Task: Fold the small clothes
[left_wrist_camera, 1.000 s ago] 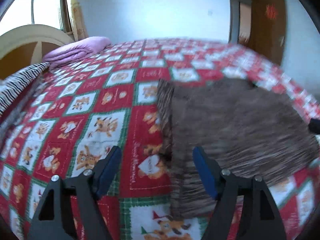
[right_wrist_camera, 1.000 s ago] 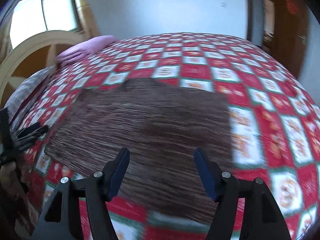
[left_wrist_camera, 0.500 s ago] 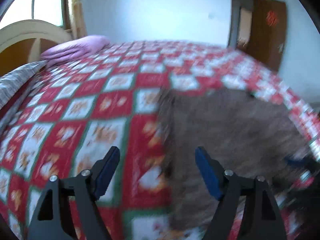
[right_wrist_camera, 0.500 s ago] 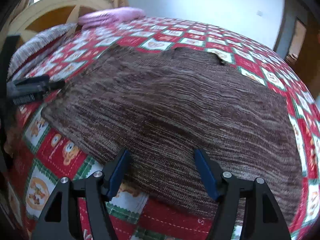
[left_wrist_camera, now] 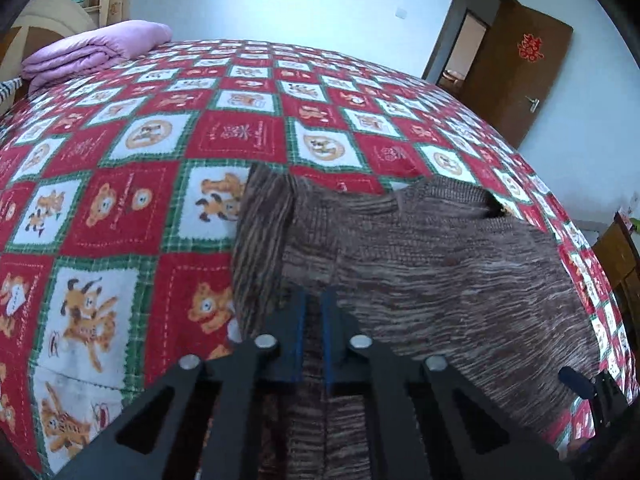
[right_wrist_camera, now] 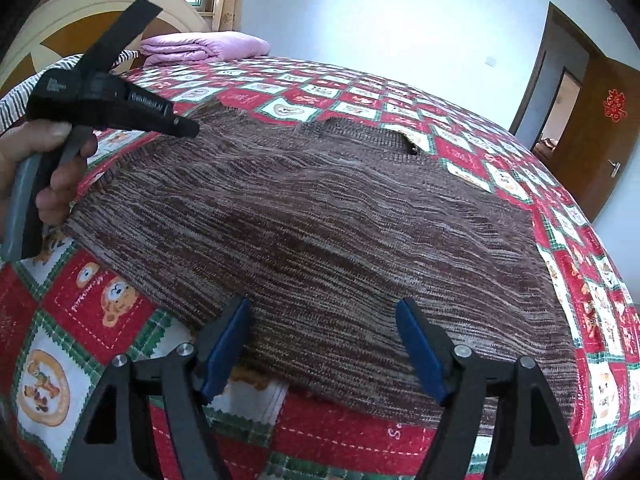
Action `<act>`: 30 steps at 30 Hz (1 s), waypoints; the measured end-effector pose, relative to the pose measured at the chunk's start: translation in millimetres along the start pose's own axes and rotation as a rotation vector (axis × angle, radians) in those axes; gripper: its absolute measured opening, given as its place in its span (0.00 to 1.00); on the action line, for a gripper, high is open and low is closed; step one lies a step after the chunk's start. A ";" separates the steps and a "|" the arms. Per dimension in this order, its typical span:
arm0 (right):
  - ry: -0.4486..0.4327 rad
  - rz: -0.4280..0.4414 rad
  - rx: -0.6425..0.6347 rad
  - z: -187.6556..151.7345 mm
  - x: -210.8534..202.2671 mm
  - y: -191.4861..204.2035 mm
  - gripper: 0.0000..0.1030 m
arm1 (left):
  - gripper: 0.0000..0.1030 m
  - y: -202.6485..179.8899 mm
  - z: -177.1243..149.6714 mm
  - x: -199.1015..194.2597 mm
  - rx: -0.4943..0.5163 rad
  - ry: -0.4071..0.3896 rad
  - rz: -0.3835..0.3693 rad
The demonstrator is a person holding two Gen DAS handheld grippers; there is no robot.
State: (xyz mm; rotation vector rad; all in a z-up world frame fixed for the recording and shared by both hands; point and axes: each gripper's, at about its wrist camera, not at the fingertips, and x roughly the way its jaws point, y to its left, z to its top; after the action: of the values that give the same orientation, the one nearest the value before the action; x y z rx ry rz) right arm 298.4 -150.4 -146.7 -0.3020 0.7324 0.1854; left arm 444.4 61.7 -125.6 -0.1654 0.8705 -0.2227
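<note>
Already the left gripper (left_wrist_camera: pixel 314 316) had clamped the brown sweater (right_wrist_camera: pixel 320 232) on the bedspread (right_wrist_camera: pixel 100 300), while the right gripper (right_wrist_camera: pixel 322 344) gaped empty over its hem, so pulling risked dragging it askew.

Left wrist cam rides just behind the left gripper (left_wrist_camera: pixel 314 316), close over the sweater (left_wrist_camera: pixel 440 280) near the bed's (left_wrist_camera: pixel 120 208) near edge, angled down and across twd the far edge, where the purple quilt (left_wrist_camera: pixel 96 52) sits at the far-left corner and the door (left_wrist_camera: pixel 520 76) is far right. Right wrist cam sits behind the right gripper (right_wrist_camera: pixel 324 344), low at the sweater's near hem, same facing. Both views share sweater, bedspread, quilt, door — and the right cam also catches the left gripper at the pic's left edge.
</note>
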 end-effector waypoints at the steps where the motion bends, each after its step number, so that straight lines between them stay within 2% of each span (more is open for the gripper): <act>1: 0.000 -0.001 0.000 -0.5 -0.2 0.1 0.73 | 0.03 2.4 -0.3 -1.9 -0.009 -0.012 -0.001; 4: -0.001 -0.001 0.000 -0.8 -0.5 0.1 0.73 | 0.01 8.6 -4.3 -14.0 -0.033 -0.067 -0.001; 8: -0.003 -0.004 0.004 -0.8 0.0 0.7 0.73 | 0.01 13.7 -5.6 -14.6 -0.036 -0.070 -0.010; 10: -0.002 -0.017 -0.003 -0.6 1.1 1.9 0.73 | 0.03 12.2 -4.0 -11.2 -0.038 -0.051 0.013; 11: -0.002 -0.024 -0.009 -0.4 1.2 3.1 0.73 | 0.05 12.2 -2.9 -9.4 -0.046 -0.041 0.016; 13: -0.009 -0.040 -0.020 -2.9 -2.4 5.7 0.73 | 0.26 11.3 -0.2 -4.7 -0.055 -0.023 0.017; 15: -0.011 -0.049 -0.027 -2.9 -2.9 7.0 0.73 | 0.39 8.2 1.6 -1.3 -0.041 -0.018 0.026; 16: -0.012 -0.051 -0.029 -3.0 -3.1 7.3 0.73 | 0.39 6.9 1.6 -0.8 -0.034 -0.018 0.027; 20: -0.014 -0.054 -0.029 -3.6 -3.8 7.6 0.73 | 0.39 6.8 0.9 1.0 -0.021 -0.014 0.023; 21: -0.014 -0.054 -0.029 -3.6 -3.8 7.6 0.73 | 0.35 5.6 0.6 2.4 -0.009 -0.009 0.023; 22: -0.014 -0.054 -0.030 -3.5 -3.8 7.5 0.73 | 0.10 4.0 0.2 3.1 0.004 -0.007 0.018; 23: -0.015 -0.054 -0.030 -3.5 -3.9 7.4 0.73 | 0.03 3.0 -0.3 3.5 0.011 -0.002 0.003; 28: -0.018 -0.053 -0.025 -3.5 -4.9 6.7 0.73 | 0.03 7.7 -3.1 -16.4 -0.010 -0.096 -0.003; 30: -0.021 -0.056 -0.024 -3.2 -4.9 6.1 0.73 | 0.03 12.4 -6.0 -18.8 -0.021 -0.101 0.004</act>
State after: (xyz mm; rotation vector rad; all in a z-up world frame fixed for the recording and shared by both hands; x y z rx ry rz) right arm 291.1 -146.0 -146.9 -0.3423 0.7008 0.1444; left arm 429.6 78.2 -118.4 -0.1933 0.7727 -0.1995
